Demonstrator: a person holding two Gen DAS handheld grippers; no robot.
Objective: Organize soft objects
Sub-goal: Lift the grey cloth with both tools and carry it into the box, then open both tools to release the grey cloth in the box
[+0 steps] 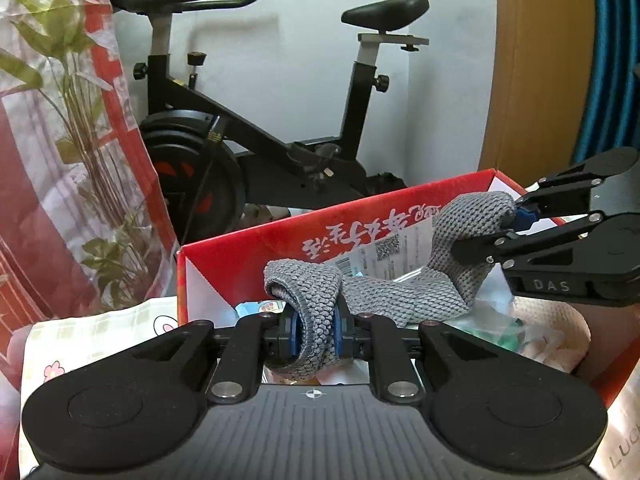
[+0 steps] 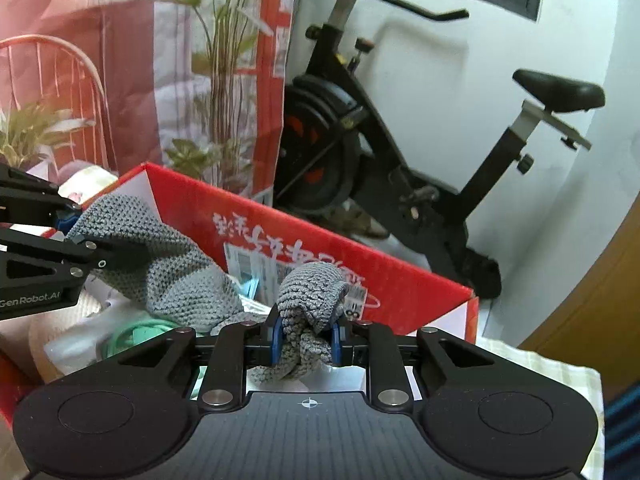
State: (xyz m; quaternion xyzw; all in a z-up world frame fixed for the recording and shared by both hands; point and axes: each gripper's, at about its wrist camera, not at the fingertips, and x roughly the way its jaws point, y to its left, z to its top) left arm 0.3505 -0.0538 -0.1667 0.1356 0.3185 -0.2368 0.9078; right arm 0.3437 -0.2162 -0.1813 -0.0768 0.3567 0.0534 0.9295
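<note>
Left tongs (image 1: 316,330) clamped on grey knitted cloth (image 1: 400,294), right tongs (image 2: 306,338) pinching its other end, over red box (image 1: 248,248)

Left gripper (image 1: 316,330) and right gripper (image 2: 306,340) clamped on opposite ends of the grey knit cloth (image 1: 400,294), tilted downward above the red box (image 1: 256,240).

Wrist views close, sharing red box (image 1: 240,240)
</note>
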